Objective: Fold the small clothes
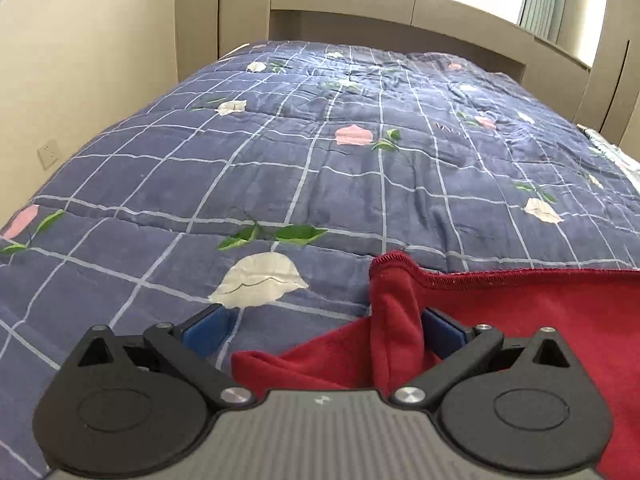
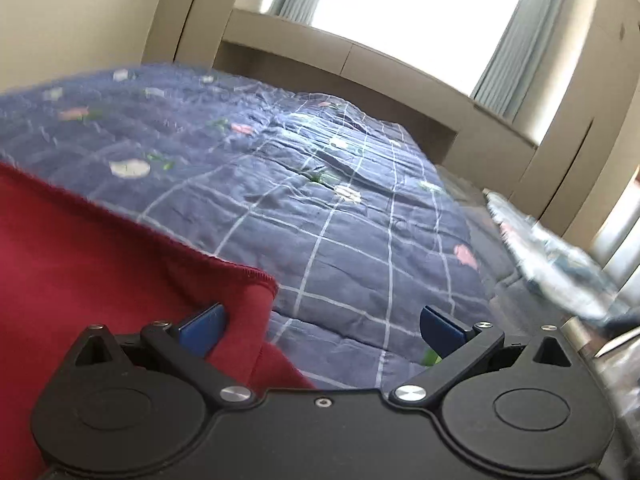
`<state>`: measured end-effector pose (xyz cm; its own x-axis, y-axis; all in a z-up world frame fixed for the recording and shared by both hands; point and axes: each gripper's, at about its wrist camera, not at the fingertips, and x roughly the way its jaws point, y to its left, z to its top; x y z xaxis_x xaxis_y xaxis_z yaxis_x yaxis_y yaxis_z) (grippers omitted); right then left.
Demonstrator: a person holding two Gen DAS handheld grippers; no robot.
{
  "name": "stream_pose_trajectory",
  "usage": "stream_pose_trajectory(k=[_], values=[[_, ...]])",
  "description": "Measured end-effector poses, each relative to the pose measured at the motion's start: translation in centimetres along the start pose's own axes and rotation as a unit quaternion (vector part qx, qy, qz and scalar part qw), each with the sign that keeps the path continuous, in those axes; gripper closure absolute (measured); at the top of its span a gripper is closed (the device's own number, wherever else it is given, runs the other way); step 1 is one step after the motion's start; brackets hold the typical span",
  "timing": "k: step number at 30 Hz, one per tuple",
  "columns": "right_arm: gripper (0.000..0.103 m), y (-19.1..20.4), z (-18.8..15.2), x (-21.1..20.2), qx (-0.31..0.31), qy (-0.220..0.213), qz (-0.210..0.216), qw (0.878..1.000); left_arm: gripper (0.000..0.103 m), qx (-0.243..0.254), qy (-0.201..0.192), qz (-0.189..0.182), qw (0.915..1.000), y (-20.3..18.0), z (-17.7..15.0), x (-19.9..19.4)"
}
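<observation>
A red garment (image 1: 520,320) lies on the blue checked quilt (image 1: 280,140). In the left wrist view its stitched corner drapes over the right blue finger, and folds of it lie between the wide-apart jaws of my left gripper (image 1: 324,328), which is open. In the right wrist view the same red garment (image 2: 80,264) fills the lower left, and its hemmed corner hangs over the left blue finger of my right gripper (image 2: 322,328), also open with jaws wide apart. The quilt (image 2: 340,240) shows between the right gripper's fingers. The view is blurred.
A beige headboard (image 1: 400,4) and a bright window stand at the far end of the bed. A wall with a socket (image 1: 49,153) runs along the left. A pale patterned cloth (image 2: 552,256) lies at the bed's right edge, next to a metal object (image 2: 600,344).
</observation>
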<state>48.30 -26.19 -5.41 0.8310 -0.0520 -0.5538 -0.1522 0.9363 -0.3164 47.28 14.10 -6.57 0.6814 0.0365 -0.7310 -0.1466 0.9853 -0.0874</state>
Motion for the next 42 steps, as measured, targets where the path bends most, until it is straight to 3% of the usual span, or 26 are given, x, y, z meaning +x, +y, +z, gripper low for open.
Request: stream_pose_trajectory(k=[4,9,16,19,23,26,30,35,42], values=[[0.001,-1.2,0.2,-2.6,0.034,-0.011,-0.01,0.999,0.0,-0.013,-0.008,0.003,0.9999,0.4,0.4,-1.5],[0.001,-0.2,-1.0,-8.2,0.044,-0.015,0.022,0.999,0.0,-0.041,-0.018,-0.003,0.999,1.1,-0.5,-5.1],[0.001,5.2,-4.6,-14.7,0.001,-0.021,0.04,0.999,0.0,-0.053,-0.044,-0.002,0.9976,0.1,-6.1,-12.2],[0.001,7.1,-6.5,-15.3,-0.027,-0.012,0.012,0.999,0.0,-0.056,-0.052,-0.008,0.9971,-0.2,-8.4,-13.9],[0.001,7.4,-8.2,-15.6,-0.006,-0.021,-0.001,1.0,0.0,-0.053,-0.04,0.017,0.9977,-0.6,-11.0,-14.3],[0.001,7.0,-8.0,-16.2,0.004,-0.01,0.011,1.0,0.0,-0.066,-0.032,0.032,0.9968,-0.6,-12.3,-15.1],[0.001,7.1,-7.4,-18.2,0.025,-0.035,0.02,0.999,0.0,-0.096,-0.051,0.012,0.994,-0.1,-13.7,-17.1],[0.001,10.6,-4.6,-17.6,0.007,-0.056,0.039,0.998,0.0,-0.123,-0.049,-0.009,0.9911,-0.4,-15.1,-16.6],[0.001,15.4,0.2,-13.9,-0.051,-0.097,0.067,0.992,0.0,-0.074,-0.073,0.027,0.9942,-2.1,-16.7,-15.7]])
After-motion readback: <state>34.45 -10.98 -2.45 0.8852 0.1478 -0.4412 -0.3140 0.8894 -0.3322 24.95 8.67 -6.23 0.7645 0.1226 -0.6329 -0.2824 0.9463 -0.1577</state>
